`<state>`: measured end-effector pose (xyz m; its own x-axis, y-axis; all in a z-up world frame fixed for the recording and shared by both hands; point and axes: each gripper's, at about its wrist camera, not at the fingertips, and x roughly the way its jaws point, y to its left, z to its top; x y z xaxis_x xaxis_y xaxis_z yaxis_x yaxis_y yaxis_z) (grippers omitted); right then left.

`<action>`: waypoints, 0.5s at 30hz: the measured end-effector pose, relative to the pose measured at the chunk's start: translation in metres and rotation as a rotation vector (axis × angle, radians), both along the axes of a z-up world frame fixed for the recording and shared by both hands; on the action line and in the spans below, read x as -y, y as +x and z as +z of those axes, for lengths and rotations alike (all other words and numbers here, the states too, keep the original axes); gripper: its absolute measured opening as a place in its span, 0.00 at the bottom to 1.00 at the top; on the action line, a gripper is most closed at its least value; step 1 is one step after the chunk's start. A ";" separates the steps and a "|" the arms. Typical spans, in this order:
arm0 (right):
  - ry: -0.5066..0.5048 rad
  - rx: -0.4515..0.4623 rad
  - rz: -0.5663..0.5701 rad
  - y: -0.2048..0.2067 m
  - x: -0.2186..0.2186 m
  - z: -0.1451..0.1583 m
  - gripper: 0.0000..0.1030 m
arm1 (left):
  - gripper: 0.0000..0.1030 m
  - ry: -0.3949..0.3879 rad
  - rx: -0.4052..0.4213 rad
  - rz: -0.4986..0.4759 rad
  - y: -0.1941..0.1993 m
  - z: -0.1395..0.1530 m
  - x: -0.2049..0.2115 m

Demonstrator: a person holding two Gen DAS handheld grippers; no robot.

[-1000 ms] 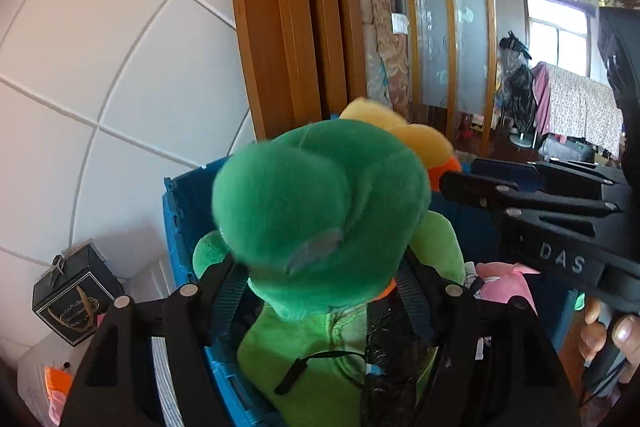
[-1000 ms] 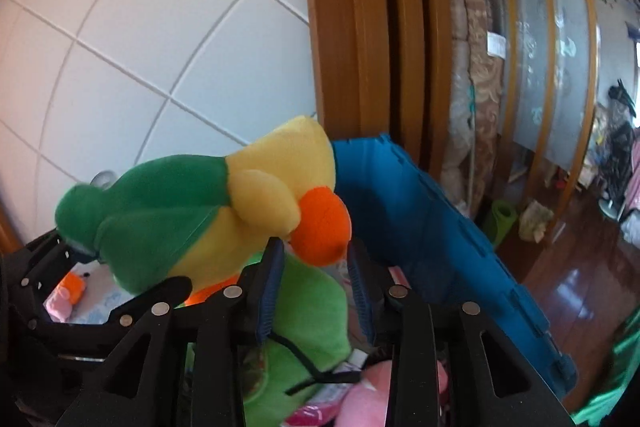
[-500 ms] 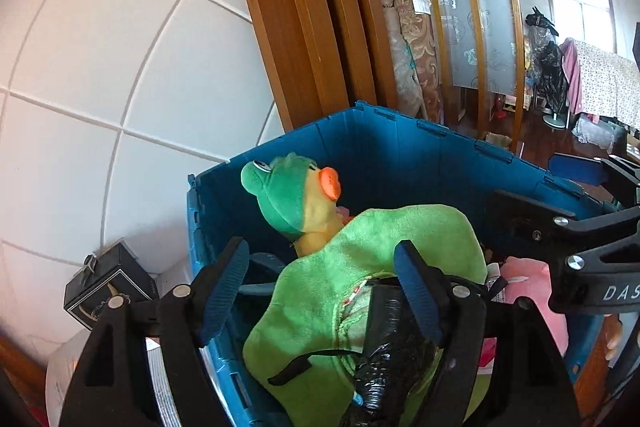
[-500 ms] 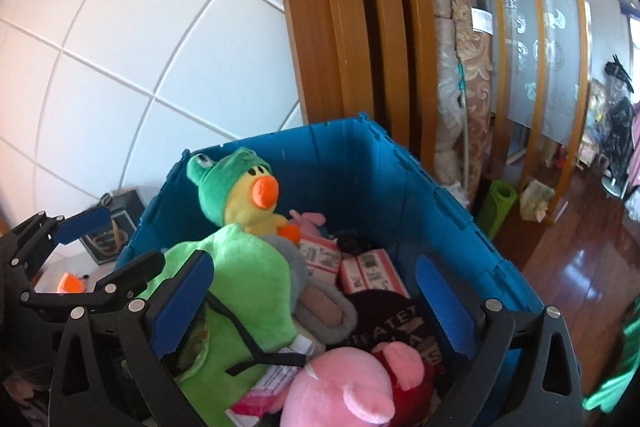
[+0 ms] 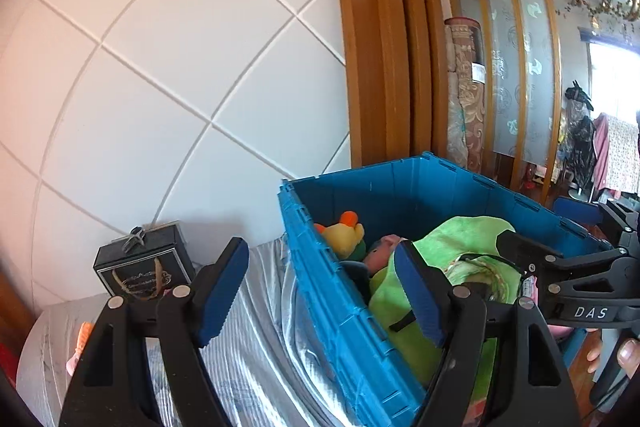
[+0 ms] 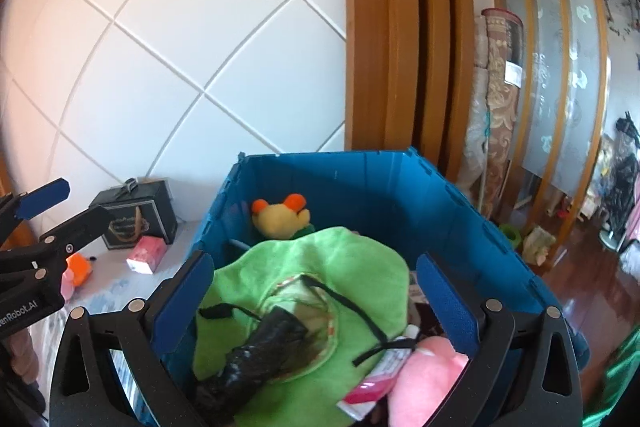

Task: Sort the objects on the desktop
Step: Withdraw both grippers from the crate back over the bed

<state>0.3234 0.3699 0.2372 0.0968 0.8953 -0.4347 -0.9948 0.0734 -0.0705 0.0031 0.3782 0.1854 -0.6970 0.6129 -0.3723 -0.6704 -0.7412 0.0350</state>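
A blue crate (image 5: 352, 291) (image 6: 400, 187) holds soft toys. The green-and-yellow duck plush (image 5: 343, 233) (image 6: 282, 217) lies feet-up at the crate's far end, free of both grippers. A green plush hat (image 6: 320, 267) (image 5: 472, 247) with black straps and a black bag (image 6: 256, 359) fill the crate's middle. A pink plush (image 6: 428, 375) lies at the near right. My left gripper (image 5: 320, 295) is open and empty, straddling the crate's left wall. My right gripper (image 6: 316, 303) is open and empty above the hat.
A black gift box (image 5: 140, 267) (image 6: 136, 211) stands on the striped cloth by the tiled wall. A small pink box (image 6: 146, 253) and an orange-pink toy (image 6: 78, 269) lie near it. A wooden door frame (image 6: 400, 27) rises behind the crate.
Both grippers held the duck plush one second ago, then opened and dropped it into the crate. It now lies upside down. Both grippers have pulled back, the left one shifting left.
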 end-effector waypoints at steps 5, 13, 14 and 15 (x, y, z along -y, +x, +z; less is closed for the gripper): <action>0.003 0.039 0.027 -0.056 0.001 -0.002 1.00 | 0.73 -0.005 0.007 0.056 -0.016 -0.012 0.054; -0.010 0.071 0.099 -0.149 -0.004 -0.005 1.00 | 0.73 -0.011 0.075 0.132 -0.052 -0.038 0.141; -0.013 0.071 0.111 -0.161 -0.006 -0.007 1.00 | 0.73 -0.012 0.083 0.143 -0.057 -0.042 0.152; -0.017 0.072 0.120 -0.172 -0.008 -0.009 1.00 | 0.73 -0.014 0.091 0.155 -0.061 -0.046 0.164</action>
